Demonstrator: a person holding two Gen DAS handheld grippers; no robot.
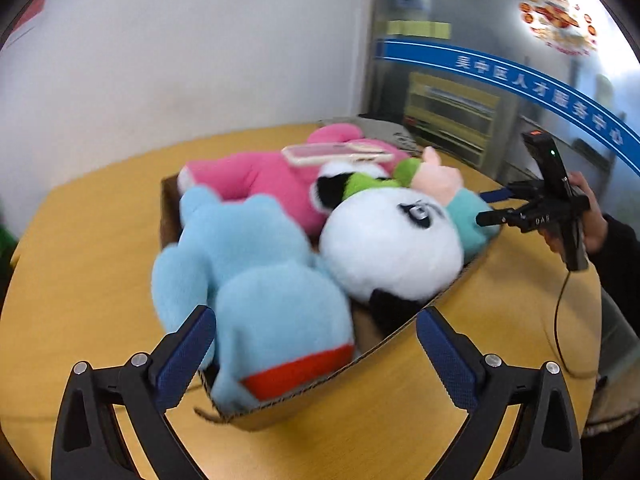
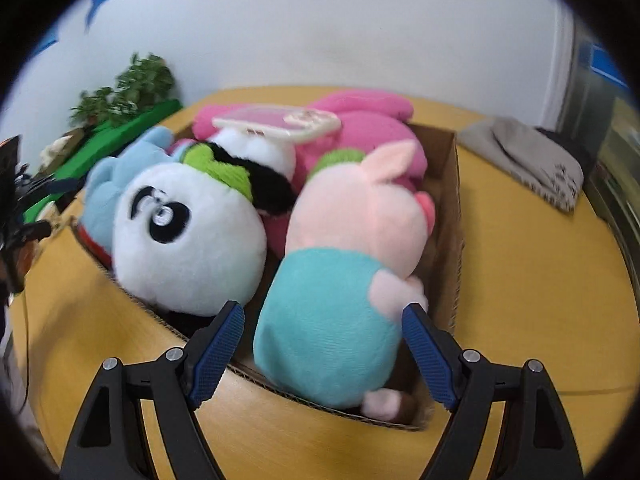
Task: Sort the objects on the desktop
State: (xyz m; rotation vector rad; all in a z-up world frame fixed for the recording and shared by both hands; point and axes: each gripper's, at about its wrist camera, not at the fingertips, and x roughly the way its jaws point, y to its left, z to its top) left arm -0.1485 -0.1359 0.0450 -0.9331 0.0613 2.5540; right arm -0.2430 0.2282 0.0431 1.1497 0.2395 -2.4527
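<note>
I have both tools hanging over the cardboard box [image 1: 404,332], which sits on the round wooden table [image 1: 80,260] stuffed with soft toys. My left gripper [image 1: 316,354] stands wide apart, straddling the near end of the blue plush [image 1: 256,280] without pressing it. My right gripper [image 2: 323,354] is spread too, its pads either side of the pig plush [image 2: 340,280] in the teal shirt — I see no squeeze in the fabric, so I judge it not yet gripped.

These toys should be light, soft and springy; they will squash under the pads and could slip out, so I would take each across a thick part of the body, not an ear or limb. The phone [image 2: 280,124] lying on top of the pink plush [image 2: 368,120] is the stiff, slick, breakable one — it could slide if the pile shifts.

The left view shows the panda plush [image 1: 392,240] between the blue toy and the pig, and my other tool held in a hand [image 1: 592,216] at the far right. Only the right view shows the grey cloth [image 2: 528,160] at the far right and the green plant [image 2: 132,88] at the far left.
</note>
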